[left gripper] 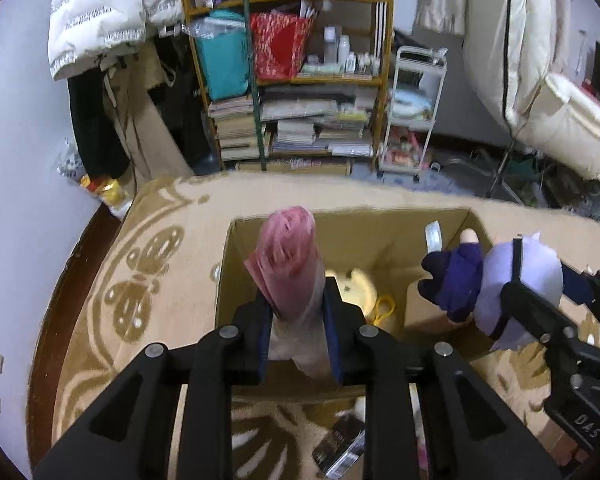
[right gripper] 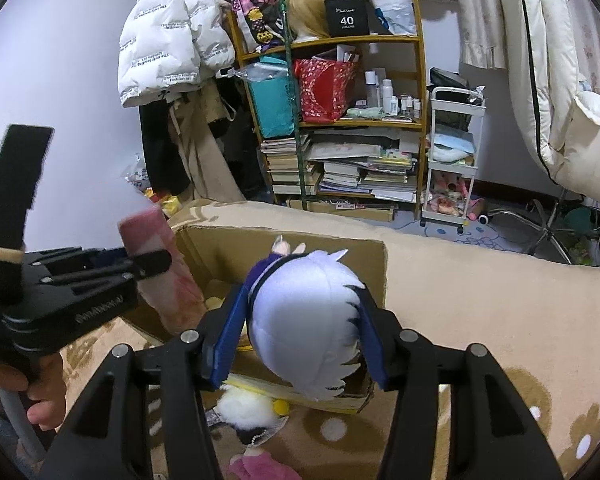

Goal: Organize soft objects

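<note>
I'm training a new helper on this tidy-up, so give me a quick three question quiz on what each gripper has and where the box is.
1. True or false: the left gripper is shut on the pink rolled cloth.
2. What does the right gripper hold? A) a book B) the lavender-haired plush doll C) nothing
3. Fill in: both held items hang over the open ______.

Key
1. True; its pads clamp the roll.
2. B; the fingers squeeze the doll's head.
3. cardboard box, with a yellow plush already inside.
</note>
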Demonstrator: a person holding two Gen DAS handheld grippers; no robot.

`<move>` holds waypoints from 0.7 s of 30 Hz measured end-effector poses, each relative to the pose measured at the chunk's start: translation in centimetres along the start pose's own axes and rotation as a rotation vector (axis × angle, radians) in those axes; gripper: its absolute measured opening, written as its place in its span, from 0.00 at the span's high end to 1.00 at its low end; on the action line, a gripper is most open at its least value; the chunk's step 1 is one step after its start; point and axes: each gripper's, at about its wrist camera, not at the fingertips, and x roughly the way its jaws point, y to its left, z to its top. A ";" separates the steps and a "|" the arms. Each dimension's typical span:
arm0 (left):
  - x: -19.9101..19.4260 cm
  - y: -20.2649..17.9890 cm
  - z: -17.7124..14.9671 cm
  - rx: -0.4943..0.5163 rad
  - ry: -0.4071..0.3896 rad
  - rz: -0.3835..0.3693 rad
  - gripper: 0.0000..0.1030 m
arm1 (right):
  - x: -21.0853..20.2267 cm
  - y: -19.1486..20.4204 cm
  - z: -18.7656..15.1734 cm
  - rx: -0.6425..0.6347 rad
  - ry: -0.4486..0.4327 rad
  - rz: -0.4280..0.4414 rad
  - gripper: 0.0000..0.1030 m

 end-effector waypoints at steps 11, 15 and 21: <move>-3.4 1.4 0.2 -0.040 -0.052 0.037 0.29 | -3.2 0.7 1.3 0.027 -0.040 0.009 0.01; -6.4 1.7 -0.1 -0.039 -0.109 0.069 0.12 | -5.2 0.8 1.9 0.044 -0.062 0.001 0.00; -10.8 2.1 -1.4 -0.004 -0.164 0.114 0.02 | -8.5 1.0 2.0 0.033 -0.093 -0.007 0.00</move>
